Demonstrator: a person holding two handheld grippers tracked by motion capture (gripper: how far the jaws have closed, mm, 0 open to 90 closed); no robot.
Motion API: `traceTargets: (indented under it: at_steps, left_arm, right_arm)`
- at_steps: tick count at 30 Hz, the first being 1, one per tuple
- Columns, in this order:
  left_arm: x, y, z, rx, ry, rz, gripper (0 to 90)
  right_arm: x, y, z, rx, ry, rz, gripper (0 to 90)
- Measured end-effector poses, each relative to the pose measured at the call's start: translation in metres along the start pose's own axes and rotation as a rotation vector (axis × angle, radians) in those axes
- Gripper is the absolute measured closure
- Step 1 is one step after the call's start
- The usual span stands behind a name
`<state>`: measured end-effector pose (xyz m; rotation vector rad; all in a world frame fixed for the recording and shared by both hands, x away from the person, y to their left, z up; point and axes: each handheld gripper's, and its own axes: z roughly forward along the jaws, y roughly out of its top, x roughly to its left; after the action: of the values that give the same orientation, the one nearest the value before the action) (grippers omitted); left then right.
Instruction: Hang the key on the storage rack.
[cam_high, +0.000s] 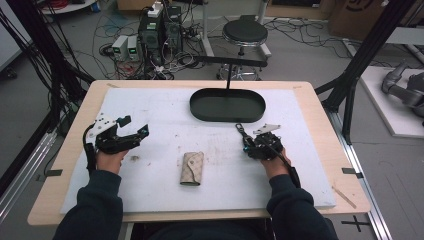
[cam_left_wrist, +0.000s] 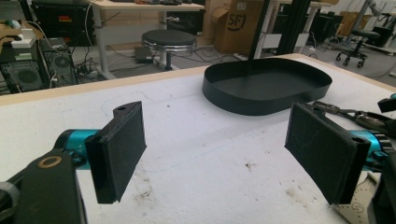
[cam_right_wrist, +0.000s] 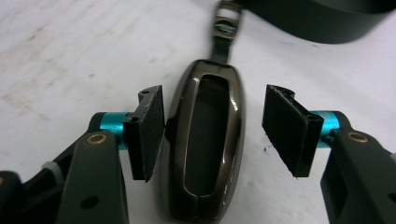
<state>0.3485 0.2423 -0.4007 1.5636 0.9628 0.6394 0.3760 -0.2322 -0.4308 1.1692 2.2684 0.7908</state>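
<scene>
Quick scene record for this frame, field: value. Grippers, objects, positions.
left gripper: open, nothing between the jaws, over the white mat
right gripper: open, jaws either side of the key fob, not clamped
key fob: dark, glossy, flat on the mat
key pouch: beige, mid-mat, between the hands
tray: black oval, empty, far side

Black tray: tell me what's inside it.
The black tray looks empty: its dark floor shows bare in the high view and the left gripper view. A thin dark post crosses its far rim, and the near wall hides a strip of floor.
</scene>
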Motion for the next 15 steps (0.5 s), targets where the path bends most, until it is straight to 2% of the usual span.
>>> traceTargets:
  at_steps: [2,4,6,9,12,13,14,15]
  left_arm:
    - [0.0,0.0,0.001,0.004,-0.002,-0.001,19.8]
    - [-0.001,-0.001,0.002,0.009,-0.007,0.002,20.0]
    - [-0.002,-0.001,0.002,0.01,-0.004,0.004,20.1]
    - [-0.002,-0.001,0.002,0.013,-0.002,0.001,20.2]
    - [-0.001,-0.001,0.002,0.015,-0.002,-0.002,20.3]
    - [-0.001,-0.001,0.002,0.019,-0.001,0.0,20.3]
    - [-0.001,-0.001,0.002,0.02,-0.002,0.0,21.1]
    - [-0.001,-0.001,0.002,0.023,-0.002,0.0,21.1]
  right_arm:
    - [-0.003,0.0,0.0,-0.009,0.005,0.015,37.0]
    - [-0.005,0.001,0.007,-0.034,0.04,0.031,28.4]
    - [-0.004,0.001,0.015,-0.018,0.071,0.056,25.9]
    - [-0.002,0.0,0.02,0.011,0.062,0.043,24.0]
    - [-0.005,-0.001,0.021,0.022,0.084,0.084,26.4]
    - [-0.005,-0.001,0.021,0.022,0.084,0.084,26.4]
    - [-0.005,-0.001,0.019,0.028,0.095,0.073,32.7]
    - [-0.005,-0.001,0.019,0.028,0.095,0.073,32.7]
